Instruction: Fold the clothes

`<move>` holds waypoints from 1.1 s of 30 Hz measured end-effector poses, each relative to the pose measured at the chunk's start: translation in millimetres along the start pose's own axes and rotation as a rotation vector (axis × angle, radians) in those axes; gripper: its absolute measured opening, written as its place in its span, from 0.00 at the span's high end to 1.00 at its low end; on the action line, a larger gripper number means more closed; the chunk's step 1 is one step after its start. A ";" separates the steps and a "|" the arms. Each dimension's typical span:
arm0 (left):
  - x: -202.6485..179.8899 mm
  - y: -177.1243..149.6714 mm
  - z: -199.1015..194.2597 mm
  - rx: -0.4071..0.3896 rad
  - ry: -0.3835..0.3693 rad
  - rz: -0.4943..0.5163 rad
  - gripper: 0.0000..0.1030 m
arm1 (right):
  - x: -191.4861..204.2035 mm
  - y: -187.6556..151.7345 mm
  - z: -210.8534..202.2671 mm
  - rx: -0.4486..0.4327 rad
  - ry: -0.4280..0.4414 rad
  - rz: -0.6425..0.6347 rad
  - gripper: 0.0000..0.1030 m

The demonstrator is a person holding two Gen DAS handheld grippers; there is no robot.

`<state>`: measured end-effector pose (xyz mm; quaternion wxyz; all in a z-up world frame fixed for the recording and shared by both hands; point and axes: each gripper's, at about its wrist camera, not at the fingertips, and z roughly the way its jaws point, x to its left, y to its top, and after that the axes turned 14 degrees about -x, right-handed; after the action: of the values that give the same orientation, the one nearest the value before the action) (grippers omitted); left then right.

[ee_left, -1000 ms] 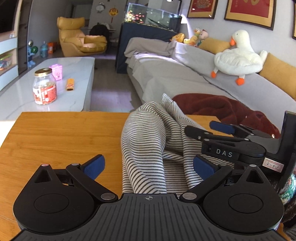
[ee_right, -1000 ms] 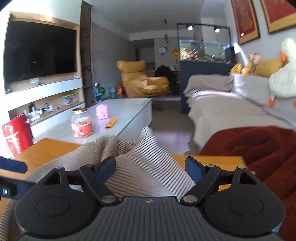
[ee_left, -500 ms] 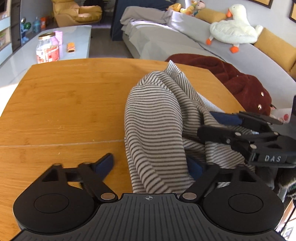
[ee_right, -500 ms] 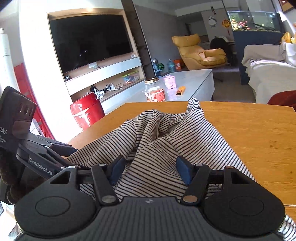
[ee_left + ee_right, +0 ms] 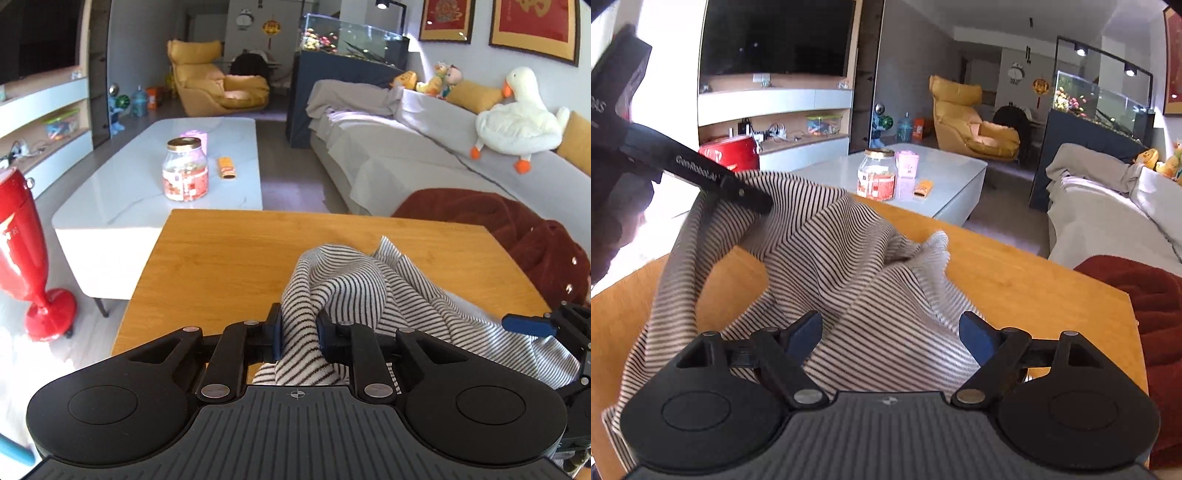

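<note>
A black-and-white striped garment (image 5: 354,291) lies bunched on the wooden table (image 5: 229,258). My left gripper (image 5: 298,338) is shut on a fold of it and holds that part lifted; in the right wrist view the left gripper (image 5: 753,201) shows at upper left with the cloth (image 5: 827,251) hanging from it. My right gripper (image 5: 890,332) is open, its blue-padded fingers (image 5: 975,334) spread over the garment near the table's front. In the left wrist view the right gripper's blue tip (image 5: 528,325) shows at the right edge.
A dark red fleece garment (image 5: 517,236) lies at the table's right edge, also in the right wrist view (image 5: 1145,295). Beyond the table stand a white coffee table (image 5: 147,184) with a jar (image 5: 184,170), a grey sofa (image 5: 406,162) and a red stand (image 5: 22,258).
My left gripper has closed on a fold of the striped garment and lifted it. The right gripper stays open over the cloth.
</note>
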<state>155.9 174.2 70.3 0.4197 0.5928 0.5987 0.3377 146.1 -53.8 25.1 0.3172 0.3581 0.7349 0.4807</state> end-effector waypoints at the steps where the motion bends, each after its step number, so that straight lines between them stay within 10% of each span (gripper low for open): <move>1: 4.1 -3.1 0.2 0.012 0.000 -0.008 0.81 | 4.3 -3.6 7.7 0.022 -0.005 -0.014 0.35; 4: 19.6 -10.9 0.4 0.035 0.008 -0.032 0.81 | 0.4 -4.0 18.7 0.053 0.020 -0.039 0.79; 8: 37.7 -15.0 3.7 0.045 0.033 -0.044 0.81 | -15.6 17.9 21.2 -0.063 -0.167 -0.315 1.00; 11: 45.1 -15.1 11.7 0.050 0.051 -0.046 0.81 | -72.6 30.4 43.9 -0.079 -0.430 -0.394 1.00; 15: 45.7 -15.3 16.4 0.051 0.040 -0.057 0.78 | -125.2 52.9 44.7 -0.007 -0.318 -0.040 0.98; 17: 46.5 -17.6 16.6 0.052 0.041 -0.086 0.77 | -115.3 61.6 34.2 -0.004 -0.167 0.102 0.81; 19: 46.9 -20.1 16.2 0.057 0.043 -0.125 0.71 | -81.4 57.9 33.0 0.035 -0.063 0.145 0.43; 30: 41.2 -35.1 11.8 0.064 0.012 -0.171 0.58 | 60.6 -10.0 -16.3 0.165 0.026 -0.095 0.36; 32: 42.3 -36.1 10.3 0.063 0.013 -0.177 0.58 | 64.5 -17.2 -16.7 0.160 0.028 -0.184 0.49; 33: 43.1 -36.3 9.1 0.061 0.013 -0.179 0.58 | 64.3 -18.9 -16.2 0.148 0.023 -0.242 0.75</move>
<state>151.0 213.7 29.4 0.4260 0.5471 0.6622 0.2841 93.9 -13.5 5.1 0.3369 0.2837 0.8097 0.3877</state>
